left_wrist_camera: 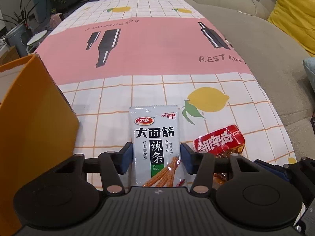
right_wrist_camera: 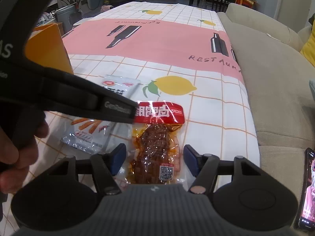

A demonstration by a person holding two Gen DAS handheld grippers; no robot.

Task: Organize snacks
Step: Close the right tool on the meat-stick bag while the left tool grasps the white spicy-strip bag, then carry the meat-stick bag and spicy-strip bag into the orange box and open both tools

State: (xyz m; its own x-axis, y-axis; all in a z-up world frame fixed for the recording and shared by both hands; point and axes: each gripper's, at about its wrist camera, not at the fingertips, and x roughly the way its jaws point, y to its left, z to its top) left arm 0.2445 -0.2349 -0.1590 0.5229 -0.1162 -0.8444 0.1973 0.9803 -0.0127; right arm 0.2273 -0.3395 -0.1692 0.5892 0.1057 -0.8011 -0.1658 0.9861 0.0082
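Observation:
A white latiao snack packet [left_wrist_camera: 156,147] lies flat on the tablecloth between the blue pads of my left gripper [left_wrist_camera: 156,158]; the pads touch its two sides. It also shows in the right wrist view [right_wrist_camera: 94,129], partly hidden by the left gripper's black body [right_wrist_camera: 78,100]. A red-topped clear packet of braised meat [right_wrist_camera: 157,143] lies between the pads of my right gripper [right_wrist_camera: 155,160], which stand apart from it, open. The red packet shows in the left wrist view [left_wrist_camera: 219,139]. An orange box [left_wrist_camera: 33,122] stands at the left.
The table carries a pink and white checked cloth [left_wrist_camera: 157,45] with lemon and bottle prints. A beige sofa [left_wrist_camera: 271,55] with a yellow cushion [left_wrist_camera: 295,13] runs along the right edge. A phone [right_wrist_camera: 307,192] lies on the sofa at right.

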